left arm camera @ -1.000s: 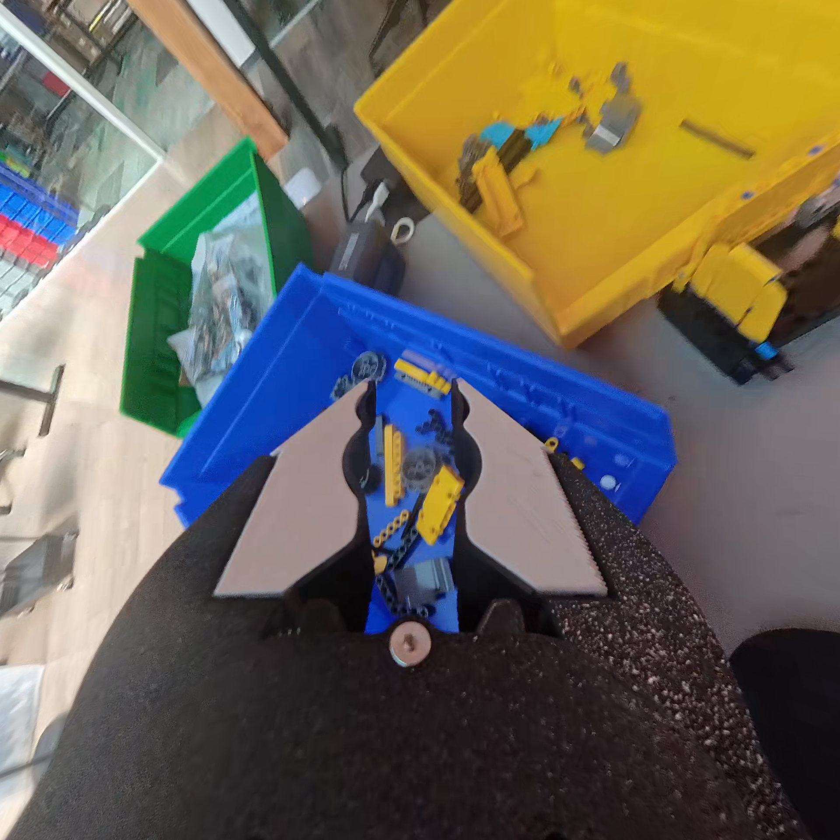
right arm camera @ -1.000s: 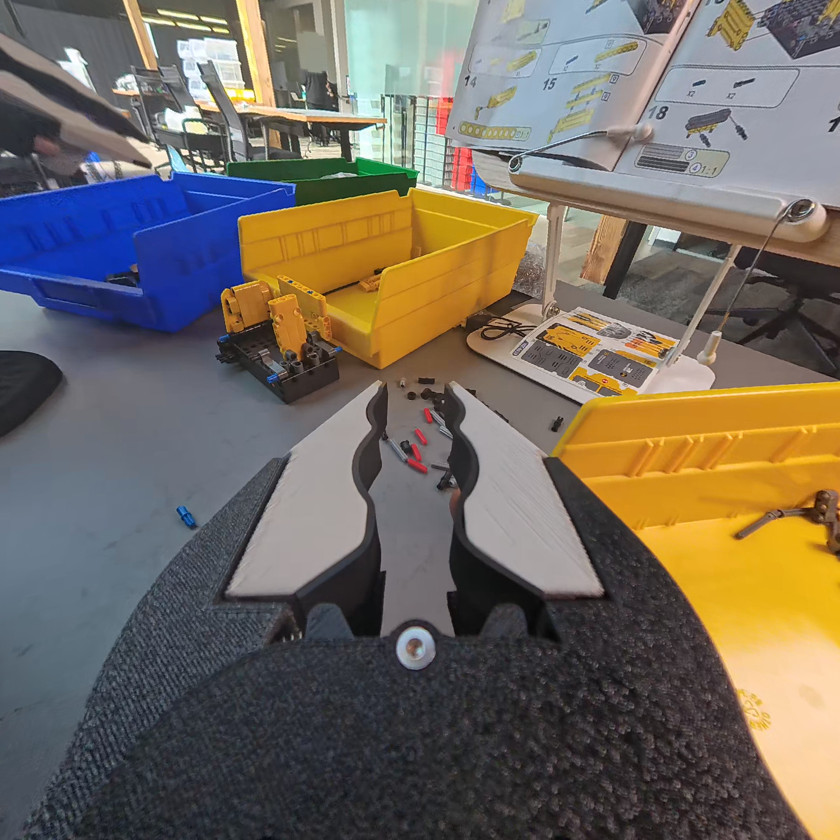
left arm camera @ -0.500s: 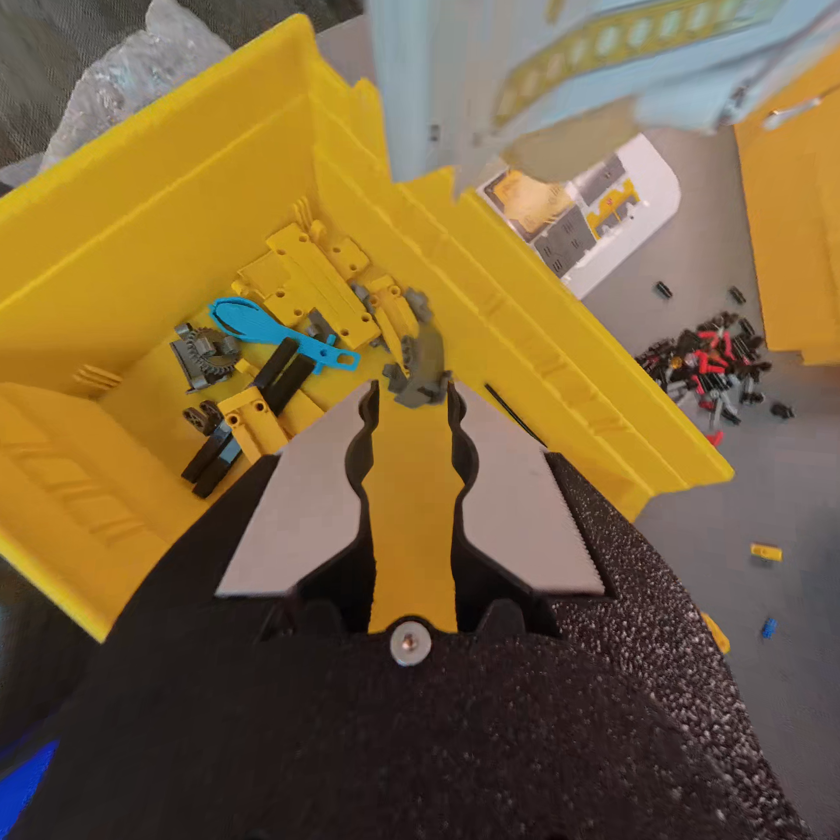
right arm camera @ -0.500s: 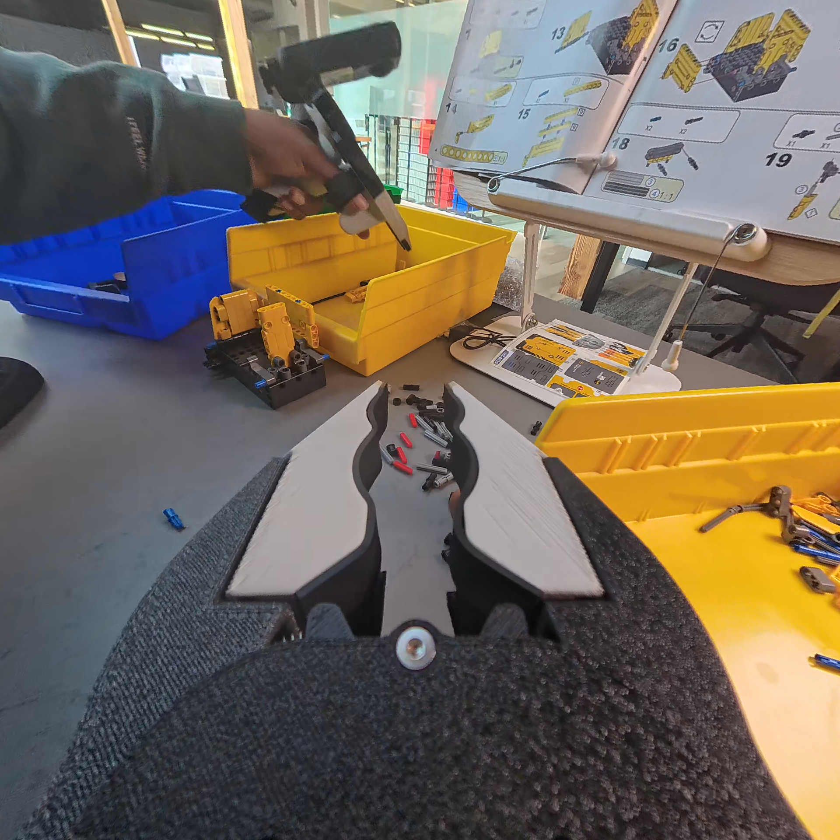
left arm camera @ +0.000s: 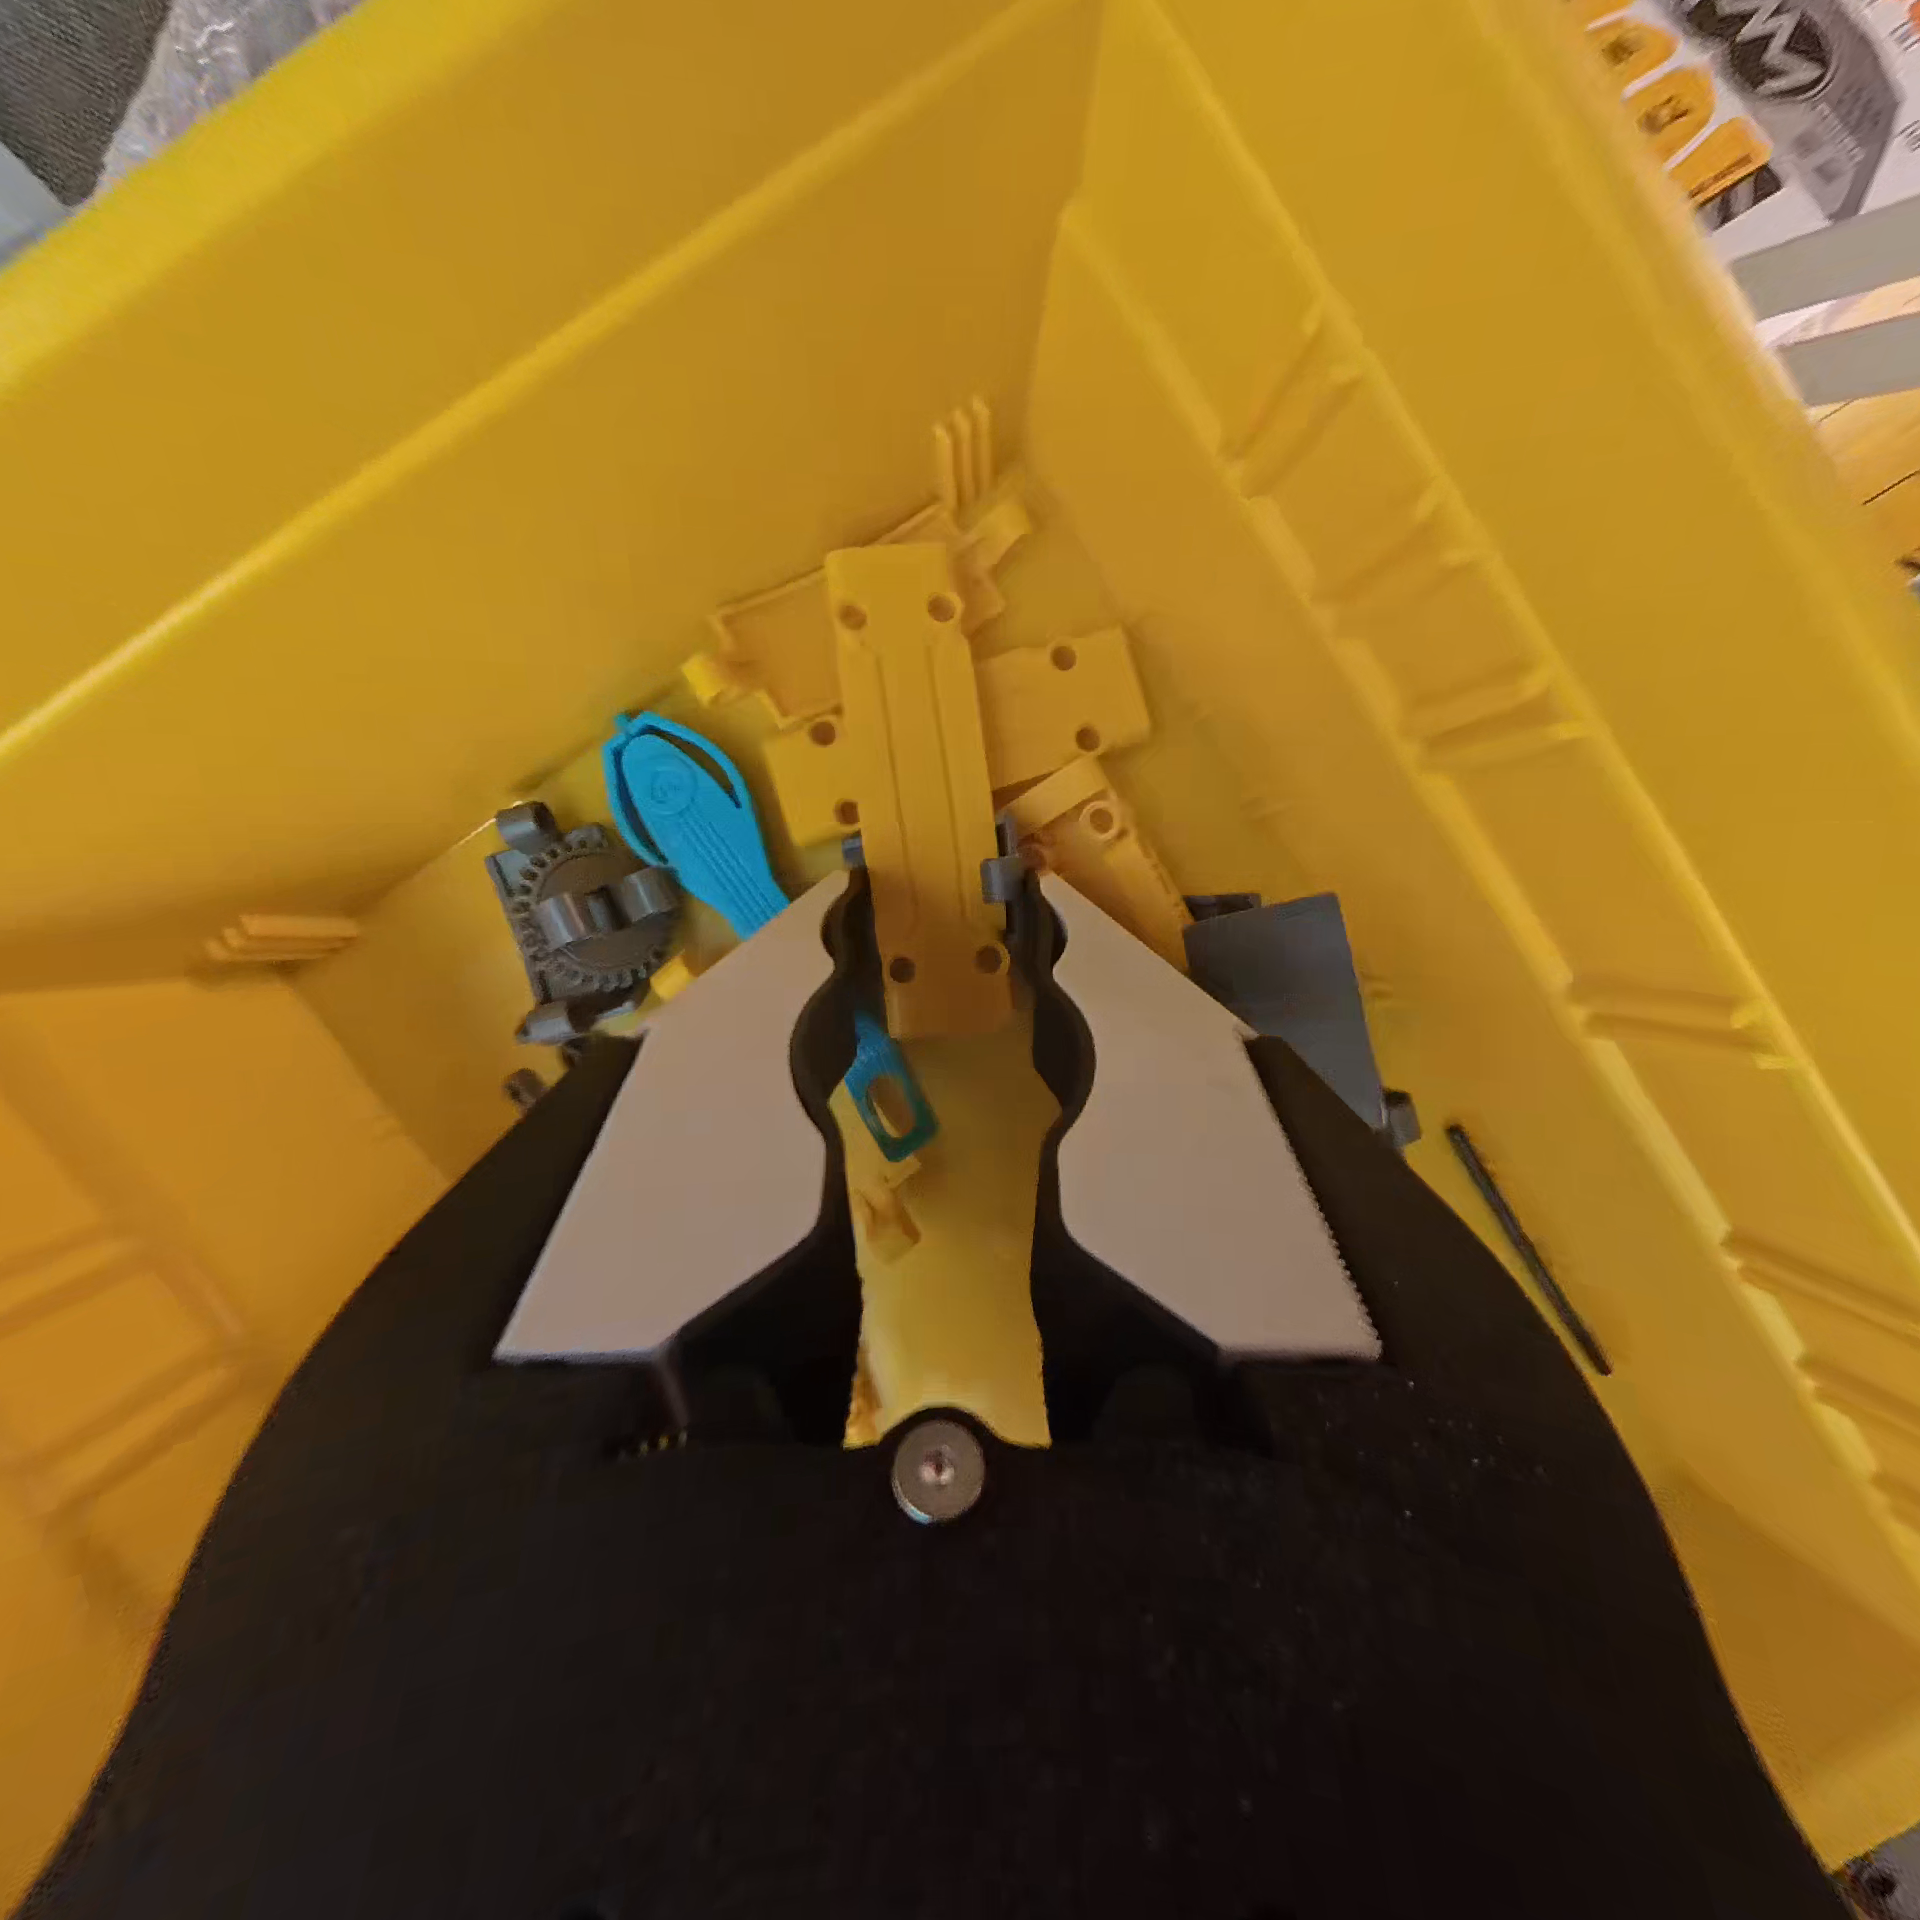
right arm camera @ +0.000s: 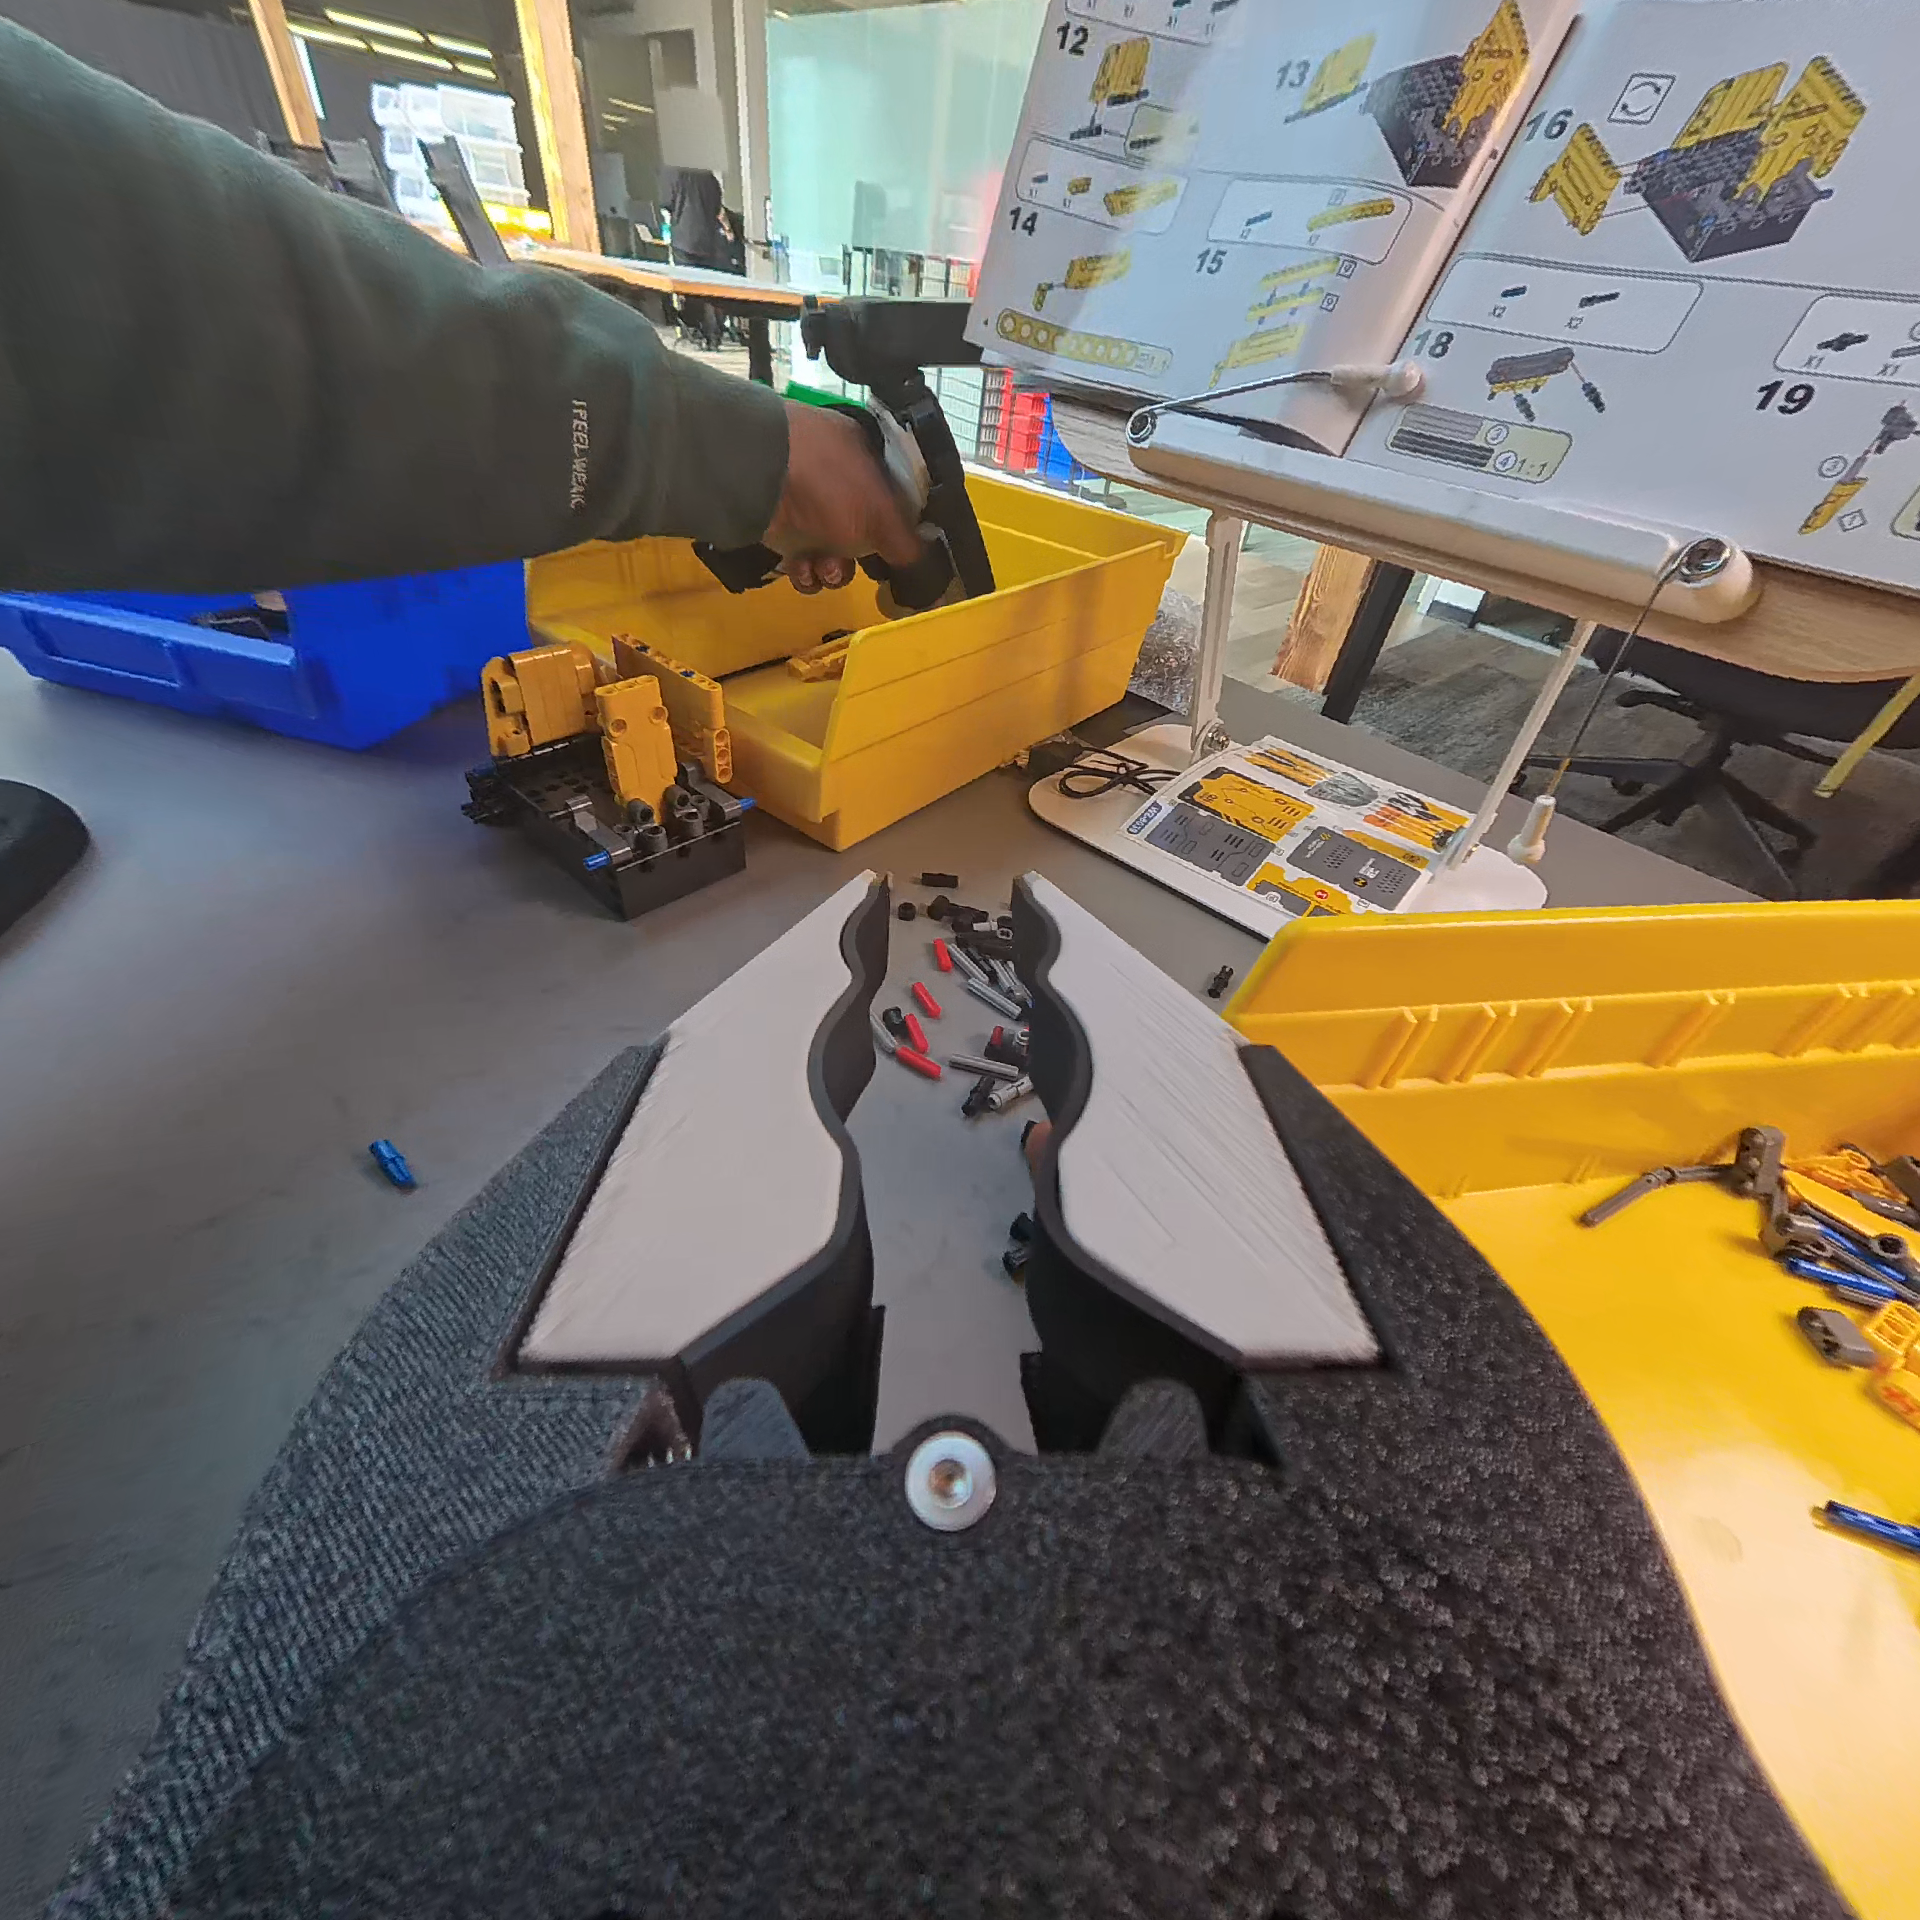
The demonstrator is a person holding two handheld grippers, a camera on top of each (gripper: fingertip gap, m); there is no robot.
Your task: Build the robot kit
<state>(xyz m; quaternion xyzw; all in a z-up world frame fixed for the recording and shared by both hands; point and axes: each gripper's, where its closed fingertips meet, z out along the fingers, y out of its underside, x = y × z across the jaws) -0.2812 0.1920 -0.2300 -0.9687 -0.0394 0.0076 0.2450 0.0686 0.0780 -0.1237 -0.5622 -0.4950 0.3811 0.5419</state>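
While dipped in the yellow bin (left arm camera: 520, 416), left gripper (left arm camera: 937, 883): jaws parted a medium way, not clamped on anything, tips either side of the long yellow plate (left arm camera: 914, 748) near the bin's back corner.
Long yellow plate: lying on top of other flat yellow pieces in that corner, near end poking in between the fingertips, a small grey pin on its right edge right up against the right finger.
Blue tool (left arm camera: 675, 810): on the bin floor just left of the plate, slotted handle end running under the plate's near end and showing in the gap between the jaws.
Grey gear piece (left arm camera: 582, 925): on the bin floor, left of the blue tool.
Grey wedge piece (left arm camera: 1288, 987): on the bin floor, right of the plate, partly hidden behind the right finger.
Thin black rod (left arm camera: 1527, 1247): along the bin's right wall.
Right gripper (right arm camera: 951, 883): well in front of the bin, over the grey table (right arm camera: 260, 987), jaws apart by a narrow-ish gap and holding nothing.
Loose pins (right arm camera: 956, 1018): red, grey and black, scattered on the table in front of the bin, seen between and just past the right fingers.
Half-built model (right arm camera: 613, 758): black base with yellow parts, touching or nearly touching the bin's front-left corner, hard to call.
Blue bin (right arm camera: 312, 665): left of the yellow bin.
Second yellow bin (right arm camera: 1558, 1039): well in front and right of the first, small parts inside.
Instruction booklet (right arm camera: 1455, 208): propped open on a white stand right of the bin.
Hand (right arm camera: 831, 499): green sleeve, reaching over the bin's rim with the left gripper.
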